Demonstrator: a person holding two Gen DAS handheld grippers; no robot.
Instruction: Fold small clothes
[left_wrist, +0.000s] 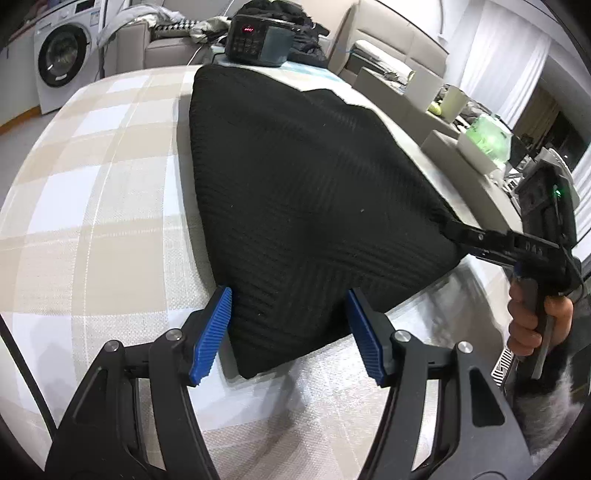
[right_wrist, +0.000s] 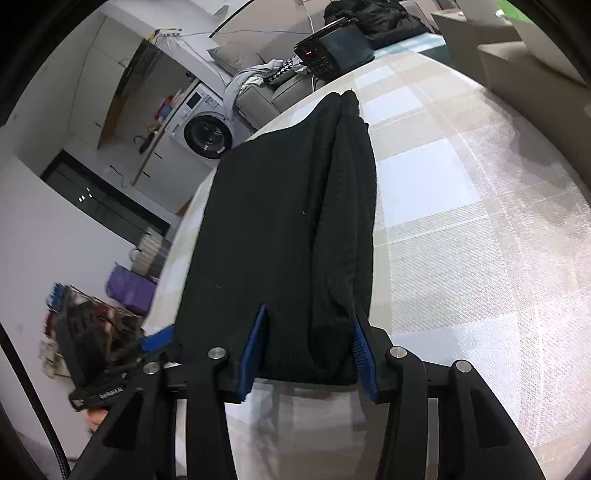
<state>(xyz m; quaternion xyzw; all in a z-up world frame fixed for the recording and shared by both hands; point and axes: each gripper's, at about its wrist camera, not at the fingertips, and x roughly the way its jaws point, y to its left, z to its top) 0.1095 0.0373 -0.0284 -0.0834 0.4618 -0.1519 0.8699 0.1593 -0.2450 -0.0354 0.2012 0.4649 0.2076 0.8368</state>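
- Because the fold needs a whole edge carried at once, each pair of tongs takes one near corner of the black knit garment (left_wrist: 295, 184), which lies on the checked surface (left_wrist: 92, 221) with its near edge raised off it.
- The left tongs (left_wrist: 288, 295) stand fairly wide yet clenched on a thick bunch of knit that fills the gap.
- The right tongs (right_wrist: 308, 332) likewise grasp the garment; its corner draws to a taut point there.
- A hand (left_wrist: 535, 321) holds the right handle, partly cut off.
- The garment's type, layering and underside are hard to make out.
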